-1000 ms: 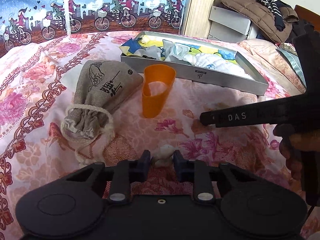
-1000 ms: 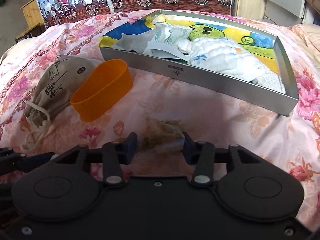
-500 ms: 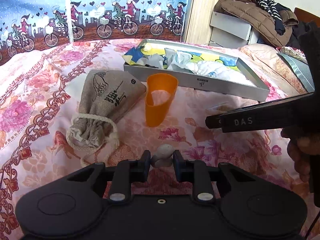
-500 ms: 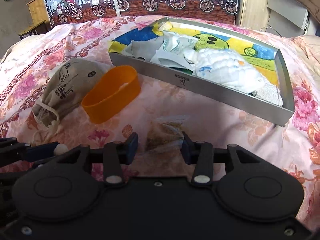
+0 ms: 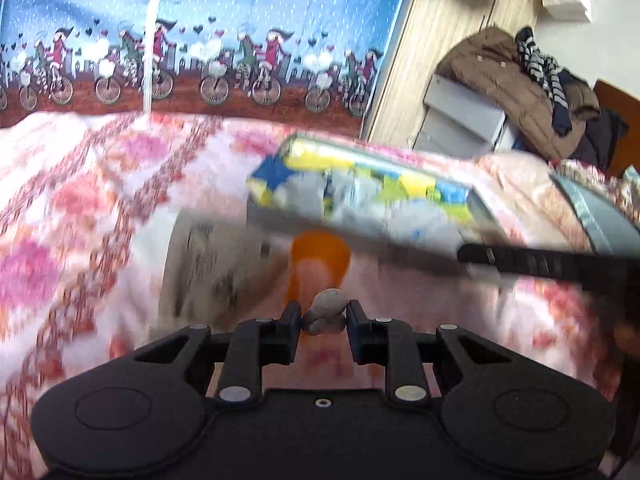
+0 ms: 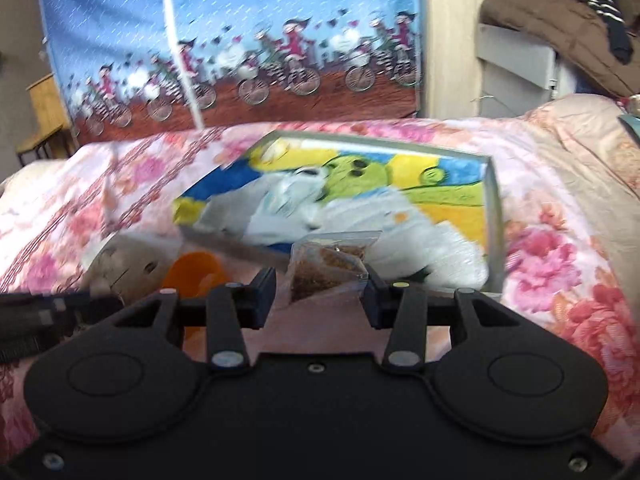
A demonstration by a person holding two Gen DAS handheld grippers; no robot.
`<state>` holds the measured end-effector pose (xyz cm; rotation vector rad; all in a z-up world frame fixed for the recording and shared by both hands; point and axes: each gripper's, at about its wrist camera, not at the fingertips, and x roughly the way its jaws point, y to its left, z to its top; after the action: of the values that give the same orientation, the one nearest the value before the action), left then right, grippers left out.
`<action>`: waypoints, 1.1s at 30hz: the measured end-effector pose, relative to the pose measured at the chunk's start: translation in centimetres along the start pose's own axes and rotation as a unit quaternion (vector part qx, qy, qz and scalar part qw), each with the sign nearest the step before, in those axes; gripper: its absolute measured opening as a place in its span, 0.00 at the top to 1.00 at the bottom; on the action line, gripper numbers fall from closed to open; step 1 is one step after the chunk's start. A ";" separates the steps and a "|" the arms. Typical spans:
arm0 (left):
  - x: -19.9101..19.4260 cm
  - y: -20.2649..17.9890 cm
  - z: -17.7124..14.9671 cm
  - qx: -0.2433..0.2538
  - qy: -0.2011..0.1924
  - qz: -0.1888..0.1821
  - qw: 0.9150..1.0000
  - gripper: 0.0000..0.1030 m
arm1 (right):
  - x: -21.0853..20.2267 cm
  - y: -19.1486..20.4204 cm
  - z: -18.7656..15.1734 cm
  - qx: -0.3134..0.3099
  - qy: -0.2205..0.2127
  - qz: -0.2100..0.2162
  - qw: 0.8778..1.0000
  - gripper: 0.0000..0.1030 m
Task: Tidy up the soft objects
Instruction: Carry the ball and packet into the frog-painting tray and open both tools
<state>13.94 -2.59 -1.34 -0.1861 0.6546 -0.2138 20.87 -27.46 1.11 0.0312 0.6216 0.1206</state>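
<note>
Left wrist view, left gripper [image 5: 323, 314]: jaws clamped on a small grey lump [image 5: 326, 308], soft-looking and rounded, lifted clear of the bedspread.
Left wrist view, bed: a pink floral bedspread [image 5: 80, 216] fills the lower frame, heavily blurred.
Left wrist view, ahead: an orange plastic cup [image 5: 318, 264] lies just beyond the fingertips; a beige drawstring sack [image 5: 208, 264] lies beside it on the left.
Left wrist view, tray: a shallow metal tray [image 5: 360, 236] sits past the cup, toward the far side of the bed, with pale cloths heaped on its bright lining.
Left wrist view, in the way: the right gripper's black finger [image 5: 540, 262] crosses from the right edge, over the tray's near right corner.
Left wrist view, background: cyclist-print curtain [image 5: 200, 40]; brown coat [image 5: 500, 76] piled on a grey cabinet.

Right wrist view, right gripper [image 6: 322, 284]: jaws closed on a clear packet of brown bits [image 6: 328, 266], held in the air before the tray's near wall.
Right wrist view, tray [image 6: 494, 216]: white and pale-blue cloths [image 6: 360, 216] lie across its near half.
Right wrist view, left side: cup [image 6: 196, 270] and sack [image 6: 128, 264] lie near the tray's near left corner; the left gripper [image 6: 40, 312] enters from the left edge.
</note>
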 end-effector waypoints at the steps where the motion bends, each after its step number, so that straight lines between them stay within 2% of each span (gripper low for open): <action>1: 0.3 -0.1 0.9 -0.001 -0.007 -0.002 1.000 0.74 | -0.1 -0.6 0.2 0.003 -0.005 -0.006 1.000 0.65; 5: 2.3 -0.8 4.4 -0.014 -0.025 -0.016 0.999 0.74 | -0.1 -3.0 0.8 0.022 -0.030 -0.024 0.999 0.64; 10: 7.2 -2.9 8.1 -0.010 -0.026 -0.037 0.999 0.74 | 1.0 -5.5 2.2 0.030 -0.057 -0.040 0.997 0.63; 14: 11.4 -5.2 10.0 0.005 -0.018 -0.052 0.998 0.74 | 3.5 -7.2 2.9 0.048 -0.055 -0.039 0.997 0.63; 20: 16.7 -6.6 10.7 -0.025 0.018 -0.072 0.997 0.74 | 7.0 -9.3 2.6 0.078 -0.032 -0.038 0.996 0.63; 28: 19.6 -8.2 9.3 0.029 0.038 -0.042 0.998 0.75 | 8.7 -10.3 0.9 0.092 -0.012 -0.043 0.995 0.62; 31: 19.3 -8.6 9.1 0.050 0.034 -0.038 0.997 0.72 | 8.6 -10.0 0.8 0.085 -0.011 -0.042 0.995 0.53; 33: 19.0 -8.6 9.1 0.054 0.031 -0.036 0.997 0.65 | 8.3 -9.8 0.8 0.079 -0.012 -0.045 0.996 0.48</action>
<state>33.06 -14.73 -3.26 -0.0998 0.6970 -0.3235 29.06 -36.15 -3.68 0.1574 0.6064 -0.0154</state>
